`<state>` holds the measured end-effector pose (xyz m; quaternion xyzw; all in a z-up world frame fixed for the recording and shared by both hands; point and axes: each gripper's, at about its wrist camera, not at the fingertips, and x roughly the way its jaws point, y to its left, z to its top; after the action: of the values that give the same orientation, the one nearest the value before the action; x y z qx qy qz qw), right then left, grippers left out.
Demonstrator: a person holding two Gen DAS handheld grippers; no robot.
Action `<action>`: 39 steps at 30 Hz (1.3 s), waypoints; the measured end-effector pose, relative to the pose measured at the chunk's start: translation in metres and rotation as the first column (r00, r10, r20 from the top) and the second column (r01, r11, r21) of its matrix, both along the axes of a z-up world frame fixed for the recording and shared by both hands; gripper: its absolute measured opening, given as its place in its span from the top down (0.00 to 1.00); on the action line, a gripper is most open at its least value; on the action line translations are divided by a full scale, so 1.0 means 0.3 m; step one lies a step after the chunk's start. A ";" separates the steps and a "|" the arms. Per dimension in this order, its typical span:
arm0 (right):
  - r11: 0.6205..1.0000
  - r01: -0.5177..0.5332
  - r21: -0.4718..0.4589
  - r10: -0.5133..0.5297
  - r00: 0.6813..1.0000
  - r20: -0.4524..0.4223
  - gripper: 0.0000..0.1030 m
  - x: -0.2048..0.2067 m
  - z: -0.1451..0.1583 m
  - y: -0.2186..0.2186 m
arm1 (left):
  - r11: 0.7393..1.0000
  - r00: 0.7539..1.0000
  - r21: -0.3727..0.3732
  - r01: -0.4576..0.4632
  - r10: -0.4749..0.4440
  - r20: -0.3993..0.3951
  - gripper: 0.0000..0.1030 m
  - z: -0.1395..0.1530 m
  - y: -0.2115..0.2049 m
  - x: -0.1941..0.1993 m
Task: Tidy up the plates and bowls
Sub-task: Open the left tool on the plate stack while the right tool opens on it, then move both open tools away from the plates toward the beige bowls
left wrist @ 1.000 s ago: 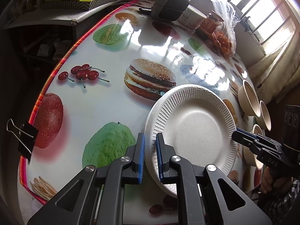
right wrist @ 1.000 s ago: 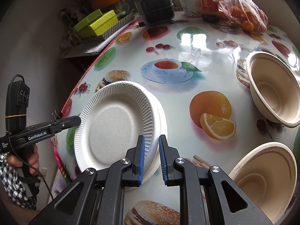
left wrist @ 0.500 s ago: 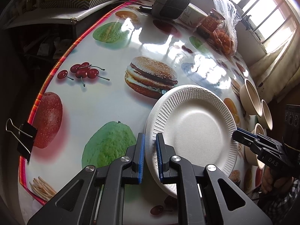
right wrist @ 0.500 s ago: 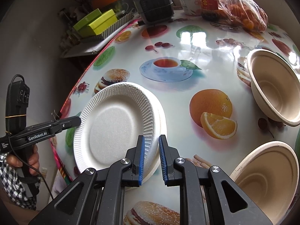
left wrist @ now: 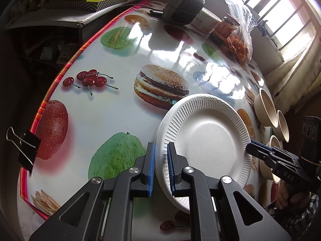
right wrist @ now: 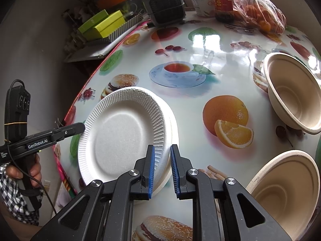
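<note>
Resting on the worktop [left wrist: 112, 120], the empty white plates [right wrist: 124, 132] sit stacked, left tongs [left wrist: 160, 166] and right tongs [right wrist: 162, 170] each pinched onto opposite rims, empty tan bowls [right wrist: 291, 90] nearby

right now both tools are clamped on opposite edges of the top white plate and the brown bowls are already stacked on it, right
Not quite. Left tool and right tool do clamp opposite edges of the top white plate, but the brown bowls sit apart on the tablecloth, not stacked on it. The right wrist view shows this.
</note>
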<state>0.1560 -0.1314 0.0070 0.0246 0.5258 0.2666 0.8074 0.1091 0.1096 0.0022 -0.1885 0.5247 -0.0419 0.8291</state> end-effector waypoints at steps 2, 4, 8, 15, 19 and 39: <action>1.000 0.000 0.000 0.000 1.000 0.001 0.84 -0.002 0.002 0.000 | 1.000 1.000 -0.002 0.002 -0.002 0.003 0.86 0.001 0.001 -0.003; 1.000 0.000 0.003 0.000 1.000 0.001 0.83 -0.002 0.002 0.000 | 1.000 1.000 -0.003 0.000 0.000 0.007 0.84 0.002 0.000 -0.003; 1.000 0.004 -0.003 -0.004 1.000 0.009 0.81 -0.003 0.008 0.000 | 1.000 1.000 0.013 -0.004 0.004 0.021 0.76 0.011 0.000 -0.007; 1.000 0.018 -0.014 -0.018 1.000 0.024 0.68 -0.011 0.013 -0.005 | 0.998 0.998 0.067 -0.024 0.020 0.053 0.65 0.023 0.004 -0.020; 0.999 0.027 -0.026 -0.026 0.999 0.034 0.62 -0.018 0.015 -0.006 | 0.994 0.997 0.104 -0.031 0.024 0.069 0.64 0.027 -0.001 -0.023; 0.995 0.071 -0.068 -0.063 0.992 0.106 0.39 -0.047 0.040 -0.006 | 0.975 0.988 0.216 -0.045 0.012 0.153 0.63 0.072 -0.023 -0.046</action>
<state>0.1418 -0.1333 0.0191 -0.0004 0.4913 0.2212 0.8424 0.0953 0.1027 0.0239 -0.1001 0.4590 0.0138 0.8827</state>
